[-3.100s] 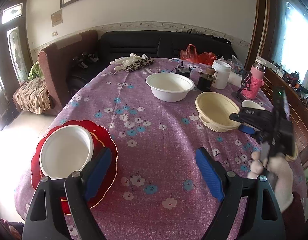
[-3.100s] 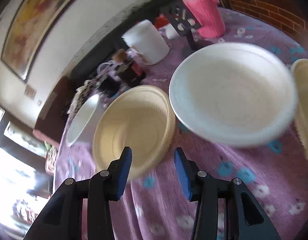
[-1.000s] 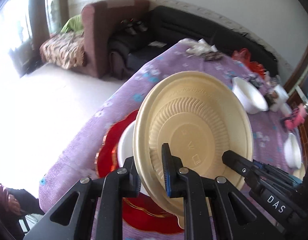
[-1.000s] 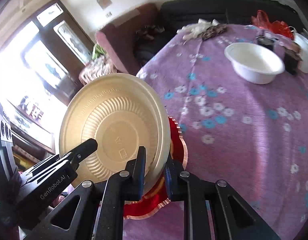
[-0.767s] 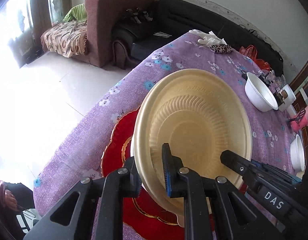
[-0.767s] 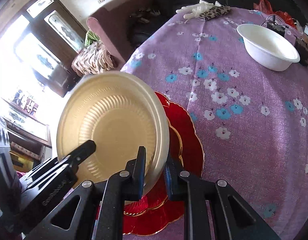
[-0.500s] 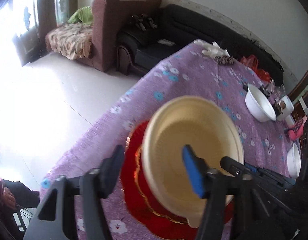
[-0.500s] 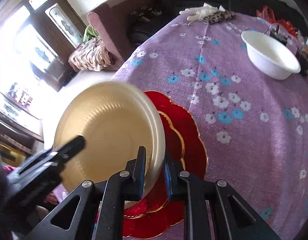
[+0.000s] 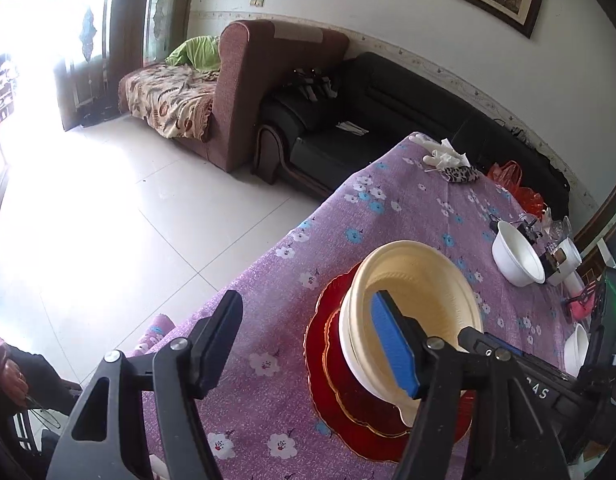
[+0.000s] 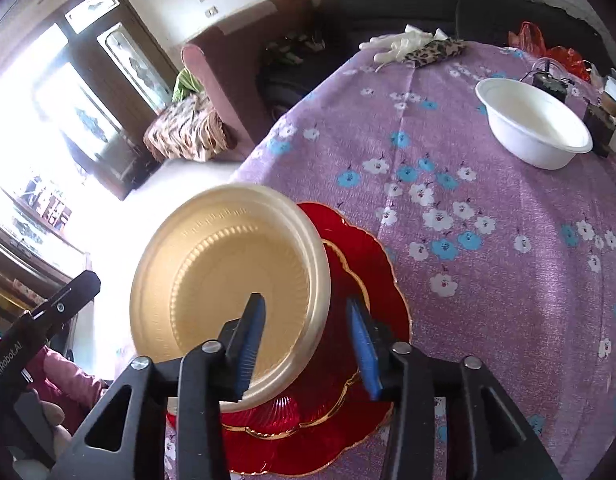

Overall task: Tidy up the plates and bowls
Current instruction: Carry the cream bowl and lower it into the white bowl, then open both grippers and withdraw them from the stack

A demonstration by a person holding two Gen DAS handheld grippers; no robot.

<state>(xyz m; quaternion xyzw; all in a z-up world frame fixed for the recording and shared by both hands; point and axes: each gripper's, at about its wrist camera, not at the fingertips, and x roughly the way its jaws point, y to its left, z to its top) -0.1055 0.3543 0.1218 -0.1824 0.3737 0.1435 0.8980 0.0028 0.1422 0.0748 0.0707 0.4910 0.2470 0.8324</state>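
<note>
Both tongs are spreading: the right tongs point(image 10: 306, 342) straddle the cream bowl's point(image 10: 228, 280) rim unpinched, the left tongs point(image 9: 308, 340) beside it. Back straight off so it stays nested on the red plate point(image 10: 348, 400).

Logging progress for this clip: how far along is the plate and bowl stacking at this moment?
Done: the cream bowl sits nested in a white bowl on the red plate. In hand: nothing; the left gripper and right gripper are both opening, and the cream bowl's rim lies between the right one's fingers, unpressed. Left: a second white bowl farther along the table, and another at the left view's right edge.
</note>
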